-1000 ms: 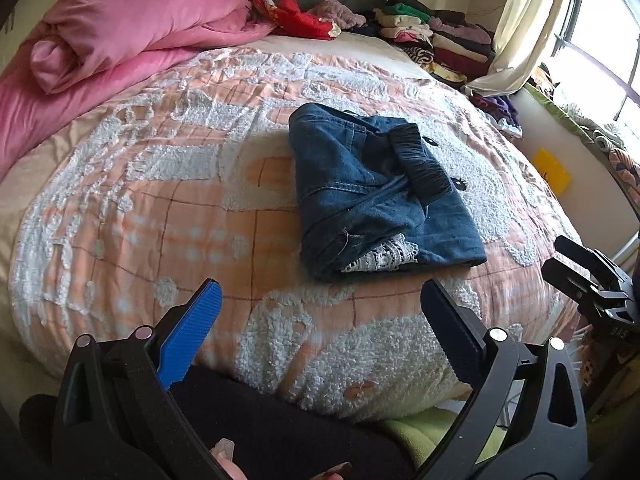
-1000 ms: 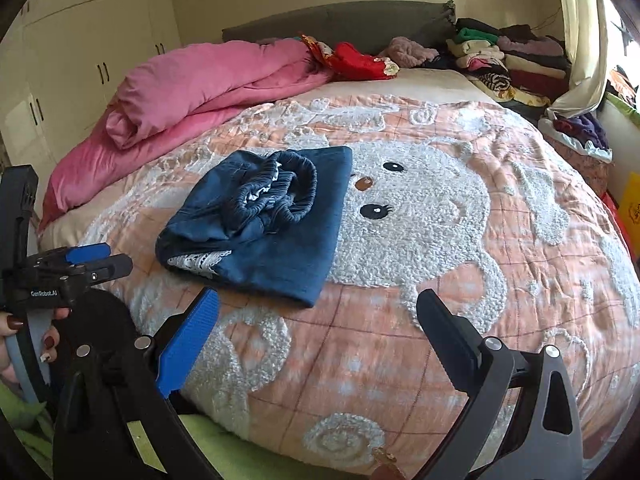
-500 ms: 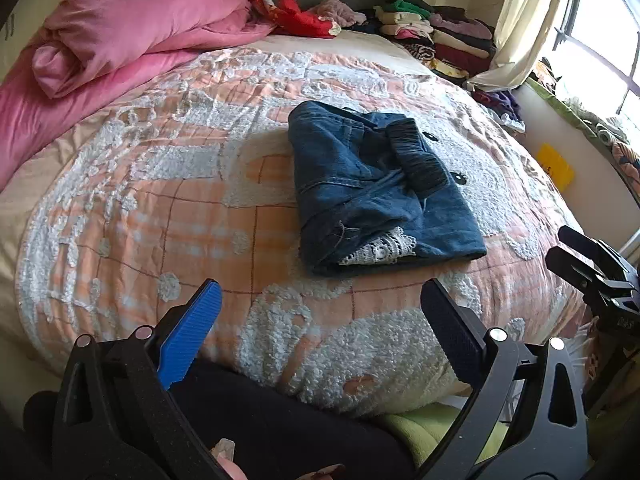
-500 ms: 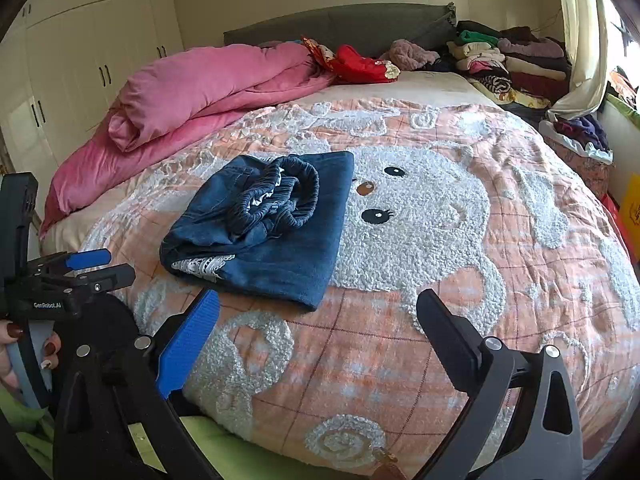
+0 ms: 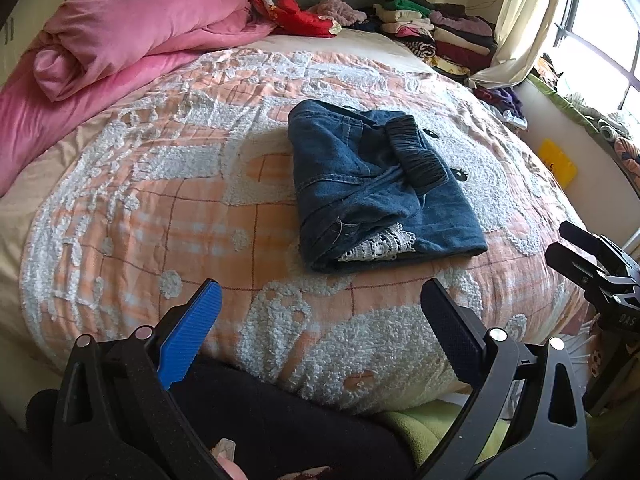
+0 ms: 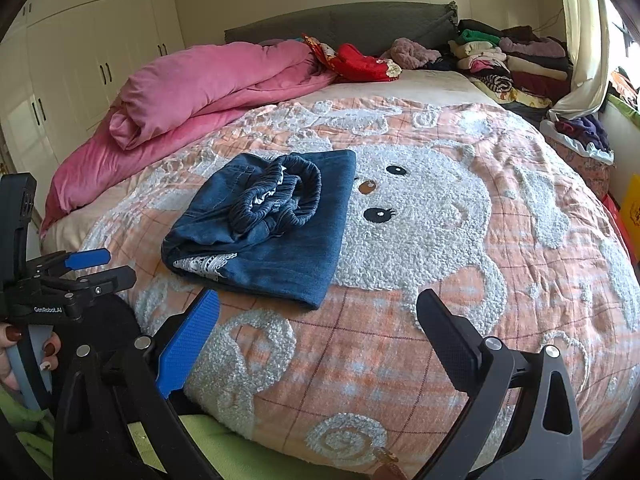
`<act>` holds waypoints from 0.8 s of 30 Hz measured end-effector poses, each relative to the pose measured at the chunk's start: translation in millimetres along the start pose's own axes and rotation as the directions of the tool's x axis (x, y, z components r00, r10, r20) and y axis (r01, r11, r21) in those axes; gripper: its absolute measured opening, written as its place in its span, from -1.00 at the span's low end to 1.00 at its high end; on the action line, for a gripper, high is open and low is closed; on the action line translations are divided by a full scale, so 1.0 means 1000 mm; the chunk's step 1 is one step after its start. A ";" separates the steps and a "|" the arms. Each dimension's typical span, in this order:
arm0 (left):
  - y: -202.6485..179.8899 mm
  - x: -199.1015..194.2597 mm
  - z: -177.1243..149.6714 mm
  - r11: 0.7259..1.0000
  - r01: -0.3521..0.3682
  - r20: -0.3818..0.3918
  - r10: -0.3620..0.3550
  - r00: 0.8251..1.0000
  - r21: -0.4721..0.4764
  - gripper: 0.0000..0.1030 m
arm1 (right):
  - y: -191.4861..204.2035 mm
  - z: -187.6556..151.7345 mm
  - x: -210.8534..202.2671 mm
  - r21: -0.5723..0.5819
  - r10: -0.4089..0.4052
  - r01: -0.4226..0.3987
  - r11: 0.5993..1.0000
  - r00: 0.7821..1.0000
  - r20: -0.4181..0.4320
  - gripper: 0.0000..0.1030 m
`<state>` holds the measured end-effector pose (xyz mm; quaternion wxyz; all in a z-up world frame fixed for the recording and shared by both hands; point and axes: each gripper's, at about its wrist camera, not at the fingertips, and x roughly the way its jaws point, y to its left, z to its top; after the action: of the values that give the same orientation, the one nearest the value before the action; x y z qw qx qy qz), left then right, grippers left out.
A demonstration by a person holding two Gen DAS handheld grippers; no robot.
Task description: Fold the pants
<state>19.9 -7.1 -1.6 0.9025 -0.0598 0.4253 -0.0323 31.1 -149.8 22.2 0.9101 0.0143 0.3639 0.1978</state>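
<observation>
The folded pants (image 5: 380, 188) lie on the bed (image 5: 160, 208), over the bear pattern's cheek. Near of the pants, the left hand-held gripper (image 5: 320, 320) and right hand-held gripper (image 6: 318, 324) hover with fingers apart, holding nothing. Beyond the pants lies a pink blanket (image 6: 208, 84).

the pants (image 5: 372, 184) hide their folded legs — only a lace hem (image 5: 376, 246) peeks out.

White wardrobes (image 6: 80, 64) stood upper left; a bright window (image 5: 600, 20) with a curtain (image 5: 520, 24) lit the right.
</observation>
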 end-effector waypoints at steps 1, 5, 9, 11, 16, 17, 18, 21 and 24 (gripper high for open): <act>0.000 0.000 0.000 1.000 -0.003 0.000 0.003 1.000 -0.001 0.81 | 0.000 0.000 0.000 0.001 -0.001 0.001 1.000 1.000 -0.001 0.91; 0.002 -0.001 0.001 1.000 -0.007 -0.001 0.007 1.000 0.000 0.81 | 0.000 0.000 0.000 0.002 -0.003 0.003 1.000 1.000 -0.001 0.91; 0.002 -0.001 0.001 1.000 -0.009 -0.001 0.009 1.000 0.003 0.81 | 0.000 0.000 0.000 0.001 -0.006 0.006 1.000 1.000 0.001 0.91; 0.002 -0.001 0.001 1.000 -0.010 -0.001 0.010 1.000 0.003 0.81 | -0.001 0.000 0.000 0.000 -0.005 0.005 1.000 1.000 0.001 0.91; 0.002 -0.001 0.001 1.000 -0.010 0.001 0.010 1.000 0.002 0.81 | 0.000 0.000 0.000 0.001 -0.007 0.007 1.000 1.000 0.001 0.91; 0.003 -0.001 0.001 1.000 -0.010 0.001 0.010 1.000 0.002 0.81 | 0.000 0.000 -0.001 0.001 -0.008 0.008 1.000 1.000 0.002 0.91; 0.002 -0.001 0.001 1.000 -0.010 0.000 0.010 1.000 0.003 0.81 | -0.001 0.000 -0.001 0.002 -0.008 0.008 1.000 1.000 0.002 0.91; 0.002 -0.001 0.001 1.000 -0.011 -0.002 0.011 1.000 0.005 0.81 | -0.001 0.000 -0.001 0.000 -0.008 0.008 1.000 1.000 0.002 0.91; 0.002 -0.001 0.000 1.000 -0.019 -0.004 0.019 1.000 0.007 0.81 | -0.001 0.000 -0.001 0.001 -0.007 0.007 1.000 1.000 0.002 0.91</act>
<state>19.2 -5.5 -1.1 0.9020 -0.0525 0.4277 -0.0253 30.8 -151.2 22.6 0.9111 0.0134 0.3632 0.1943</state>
